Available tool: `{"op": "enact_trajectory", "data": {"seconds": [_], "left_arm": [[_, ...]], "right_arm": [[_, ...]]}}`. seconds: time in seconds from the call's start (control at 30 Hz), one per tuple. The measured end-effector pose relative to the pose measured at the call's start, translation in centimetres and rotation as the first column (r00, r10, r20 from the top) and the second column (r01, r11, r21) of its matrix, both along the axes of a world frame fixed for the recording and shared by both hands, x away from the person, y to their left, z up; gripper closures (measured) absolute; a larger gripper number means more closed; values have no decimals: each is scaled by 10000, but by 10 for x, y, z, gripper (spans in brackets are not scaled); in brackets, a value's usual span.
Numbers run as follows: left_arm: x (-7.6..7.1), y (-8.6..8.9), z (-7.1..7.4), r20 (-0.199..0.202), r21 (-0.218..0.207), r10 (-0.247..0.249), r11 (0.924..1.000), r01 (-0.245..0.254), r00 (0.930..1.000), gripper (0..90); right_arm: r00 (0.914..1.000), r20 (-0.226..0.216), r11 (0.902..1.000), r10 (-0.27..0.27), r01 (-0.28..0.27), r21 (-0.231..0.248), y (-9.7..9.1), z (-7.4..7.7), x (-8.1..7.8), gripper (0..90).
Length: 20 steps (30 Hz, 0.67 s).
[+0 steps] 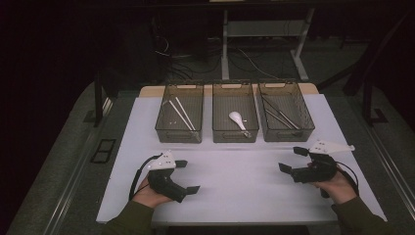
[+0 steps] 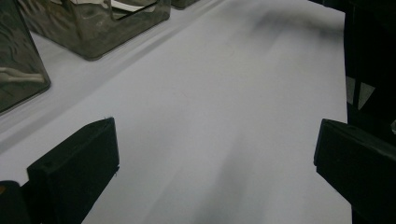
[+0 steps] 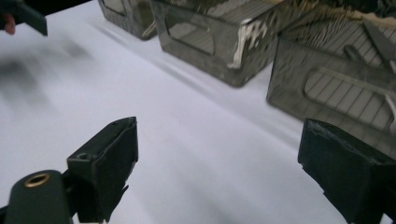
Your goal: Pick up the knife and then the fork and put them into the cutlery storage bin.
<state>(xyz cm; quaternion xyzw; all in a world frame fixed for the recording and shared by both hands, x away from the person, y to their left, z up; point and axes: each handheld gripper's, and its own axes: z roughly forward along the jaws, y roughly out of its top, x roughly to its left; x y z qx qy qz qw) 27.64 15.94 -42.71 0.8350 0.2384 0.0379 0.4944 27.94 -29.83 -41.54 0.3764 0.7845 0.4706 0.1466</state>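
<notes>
Three smoky see-through bins stand in a row at the back of the white table (image 1: 230, 171). White chopsticks (image 1: 182, 115) lie in the left bin (image 1: 179, 134), a white spoon (image 1: 237, 119) in the middle bin (image 1: 235, 135), and dark metal utensils (image 1: 280, 115) in the right bin (image 1: 288, 134). My left gripper (image 1: 187, 176) (image 2: 215, 172) rests low over the front left of the table, open and empty, pointing right. My right gripper (image 1: 292, 159) (image 3: 219, 177) is at the front right, pointing left, its jaws wide apart with only bare tabletop between them.
A broad strip of white tabletop lies between the two grippers and in front of the bins. In the right gripper view the bins (image 3: 219, 42) stand close ahead on the right. Beyond the table are a dark floor with cables and a desk frame (image 1: 226, 44).
</notes>
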Motion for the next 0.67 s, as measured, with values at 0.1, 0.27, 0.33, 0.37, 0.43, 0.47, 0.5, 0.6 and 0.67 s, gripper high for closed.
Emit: {"op": "enact_trajectory", "data": {"seconds": [0.1, 0.27, 0.33, 0.37, 0.43, 0.47, 0.5, 0.6, 0.67], "left_arm": [[0, 0, 0, 10, 4, -9, 10000, 9, 10000, 0], [0, 0, 0, 29, -5, 7, 10000, -7, 10000, 0], [0, 0, 0, 45, 1, 11, 10000, -11, 10000, 0], [-1, 0, 0, 39, -28, 33, 10000, -33, 10000, 0], [-1, 0, 1, 35, 3, 16, 10000, -16, 10000, 0], [-1, 0, 1, 37, -20, 34, 10000, -34, 10000, 0], [-1, 0, 1, 33, -14, 35, 10000, -35, 10000, 0], [-1, 0, 1, 32, -12, 29, 10000, -28, 10000, 0], [-1, 0, 1, 36, -13, 34, 10000, -34, 10000, 0]], "right_arm": [[10000, -16, 10000, -47, 47, -14, -2, -5, -8, 120], [9998, -148, 9999, -151, 152, 71, -5, -12, -15, 120], [9997, -219, 9999, -108, 107, -50, -3, -13, -15, 120], [9997, -218, 9999, -132, 131, -70, -3, -14, -15, 120], [9999, -144, 9999, -88, 87, -64, -1, -14, -15, 120], [9999, -106, 9999, -97, 97, -57, -1, -13, -15, 120], [9999, -100, 9999, -111, 110, -51, -1, -13, -15, 120], [9999, -55, 9999, -115, 115, -32, -1, -13, -15, 120], [9999, -61, 9999, -105, 105, -13, -1, -13, -15, 120]]}}
